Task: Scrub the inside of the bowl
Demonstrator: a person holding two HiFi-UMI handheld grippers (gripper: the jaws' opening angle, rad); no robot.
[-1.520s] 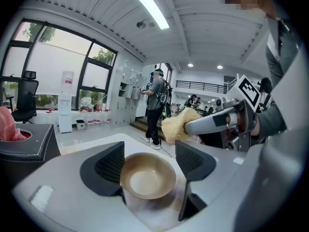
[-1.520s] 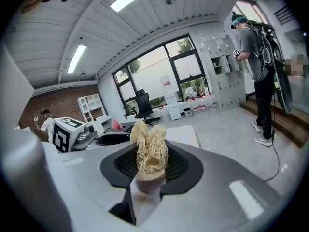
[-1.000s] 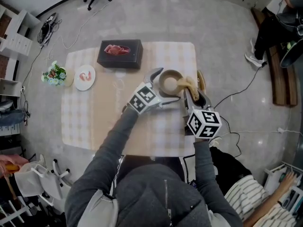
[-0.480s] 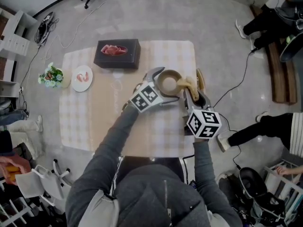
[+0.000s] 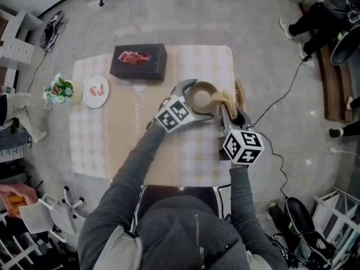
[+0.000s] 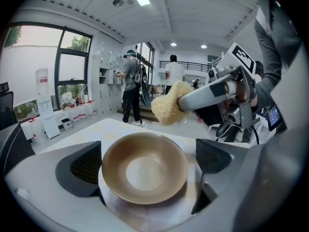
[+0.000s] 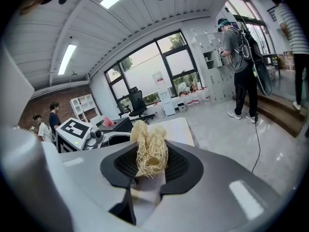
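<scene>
Head view | left gripper (image 6: 147,157) clamps bowl (image 5: 199,99) | right gripper (image 7: 151,164) pinches loofah (image 5: 223,99) (by bowl rim) | black box (image 5: 138,61) beyond

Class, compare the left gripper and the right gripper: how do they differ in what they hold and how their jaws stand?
The left gripper holds a brown bowl; the right gripper holds a straw-coloured scrubber. The left gripper's jaws stand wide apart around the bowl; the right gripper's are nearly together, pinching the scrubber's base. Both carry something over the checked table.

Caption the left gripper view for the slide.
Left gripper holds tan bowl; right gripper holds loofah scrubber near its rim.
</scene>
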